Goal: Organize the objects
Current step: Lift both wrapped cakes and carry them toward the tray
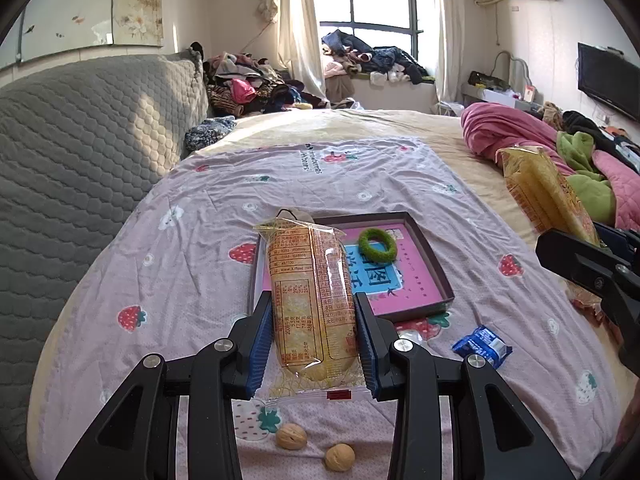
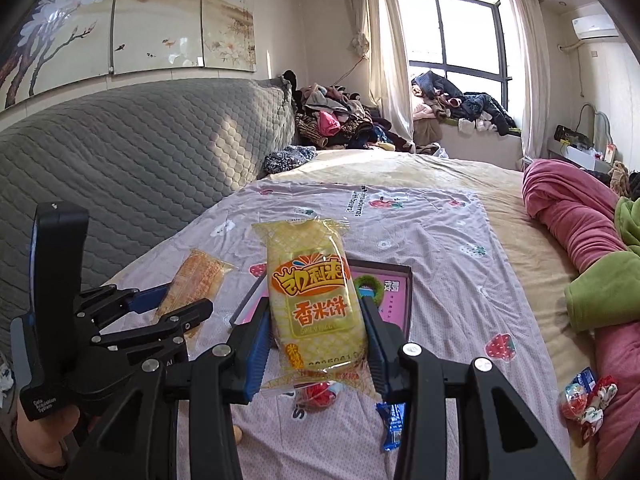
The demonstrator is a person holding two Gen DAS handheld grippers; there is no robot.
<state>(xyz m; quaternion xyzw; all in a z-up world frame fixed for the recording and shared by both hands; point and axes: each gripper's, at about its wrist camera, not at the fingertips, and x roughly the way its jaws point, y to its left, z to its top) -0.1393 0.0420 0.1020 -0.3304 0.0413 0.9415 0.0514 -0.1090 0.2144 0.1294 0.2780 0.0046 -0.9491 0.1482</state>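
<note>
Both wrist views look down close, sharing the tray (image 1: 434, 258).

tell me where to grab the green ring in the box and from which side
Pinch one side of the green ring across its band, one finger in the hole and one outside, coming from above. It lies flat in the shallow open box, so the walls block a sideways approach.

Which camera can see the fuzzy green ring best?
The left wrist view: the green ring lies whole and unhidden in the pink box. In the right wrist view the held rice cracker pack covers most of it, leaving only a sliver.
</note>
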